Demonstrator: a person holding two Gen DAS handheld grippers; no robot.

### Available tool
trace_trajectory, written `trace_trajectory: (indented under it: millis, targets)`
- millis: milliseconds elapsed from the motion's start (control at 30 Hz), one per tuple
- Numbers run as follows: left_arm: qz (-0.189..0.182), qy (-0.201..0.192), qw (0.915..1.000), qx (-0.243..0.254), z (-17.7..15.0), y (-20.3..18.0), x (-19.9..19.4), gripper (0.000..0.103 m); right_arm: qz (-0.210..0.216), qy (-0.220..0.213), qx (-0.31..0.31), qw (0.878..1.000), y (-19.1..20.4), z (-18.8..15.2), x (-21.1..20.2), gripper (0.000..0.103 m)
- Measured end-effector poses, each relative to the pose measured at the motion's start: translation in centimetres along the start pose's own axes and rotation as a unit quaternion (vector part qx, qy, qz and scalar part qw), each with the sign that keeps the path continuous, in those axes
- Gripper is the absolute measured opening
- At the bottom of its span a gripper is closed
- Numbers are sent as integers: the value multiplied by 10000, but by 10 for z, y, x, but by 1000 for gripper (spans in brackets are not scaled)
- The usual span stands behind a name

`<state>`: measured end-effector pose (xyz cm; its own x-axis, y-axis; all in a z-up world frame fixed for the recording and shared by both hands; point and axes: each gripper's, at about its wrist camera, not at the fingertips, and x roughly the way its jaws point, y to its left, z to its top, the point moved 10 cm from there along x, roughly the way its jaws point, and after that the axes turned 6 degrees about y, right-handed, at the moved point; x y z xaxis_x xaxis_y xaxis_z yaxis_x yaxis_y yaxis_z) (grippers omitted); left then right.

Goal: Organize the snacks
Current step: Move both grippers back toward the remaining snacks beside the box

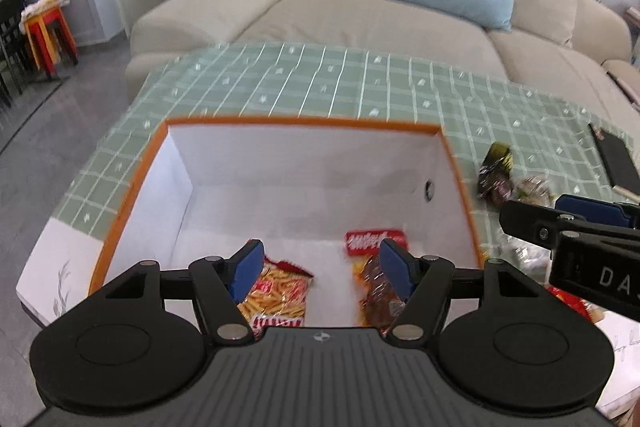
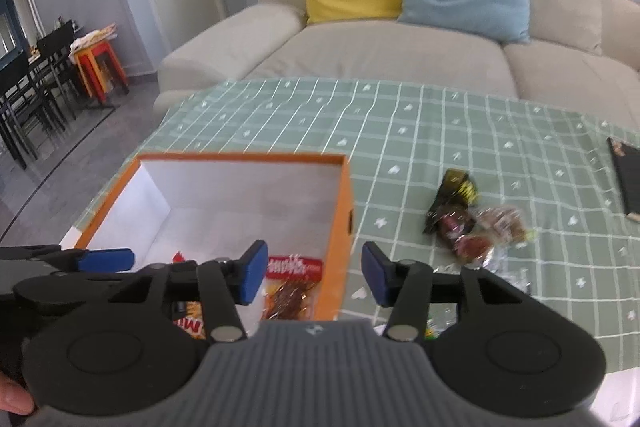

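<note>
Two empty jaws wide over orange box, green checked tablecloth, beige sofa.

Left gripper of matte black plastic, blue rubber pads, silver pivot screws, ribbed grey housing, round black side discs, right gripper identical, white lettering on its arm

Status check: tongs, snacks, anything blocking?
Left tongs and right tongs open, empty. Two snack packets in orange-rimmed white box. Loose wrapped snacks on table. Nothing blocking.
</note>
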<state>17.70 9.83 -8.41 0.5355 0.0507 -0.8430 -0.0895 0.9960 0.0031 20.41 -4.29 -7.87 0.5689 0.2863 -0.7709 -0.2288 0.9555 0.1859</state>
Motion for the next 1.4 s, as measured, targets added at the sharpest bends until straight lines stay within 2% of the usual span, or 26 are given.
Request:
trace_trajectory:
  millis: [233, 433, 600, 833, 1000, 1133, 1200, 1400]
  targets:
    - [-370, -454, 9982, 101, 0, -25, -33, 78, -178, -248, 7, 9995, -25, -4, -32, 64]
    - [-962, -649, 9921, 470, -10, -62, -50, 78, -317, -204, 194, 9991, -57, -27, -47, 65]
    - [-1421, -429, 9862, 731, -33, -97, -48, 78, -480, -98, 398, 9980, -89, -54, -53, 66]
    - [-1756, 19, 9782, 1107, -75, -138, -38, 78, -666, 27, 659, 9956, -127, -93, -57, 69]
    - [-1837, 235, 9755, 1190, -98, -153, -25, 78, -685, 93, 733, 9949, -140, -115, -56, 70]
    - [-1876, 463, 9776, 830, -109, -154, -8, 76, -794, 228, 690, 9942, -147, -134, -47, 70]
    - [-1854, 572, 9786, 681, -113, -152, 0, 76, -862, 330, 694, 9933, -150, -142, -41, 70]
    - [-1596, 879, 9812, 633, -120, -156, 25, 76, -963, 558, 863, 9900, -161, -153, -27, 71]
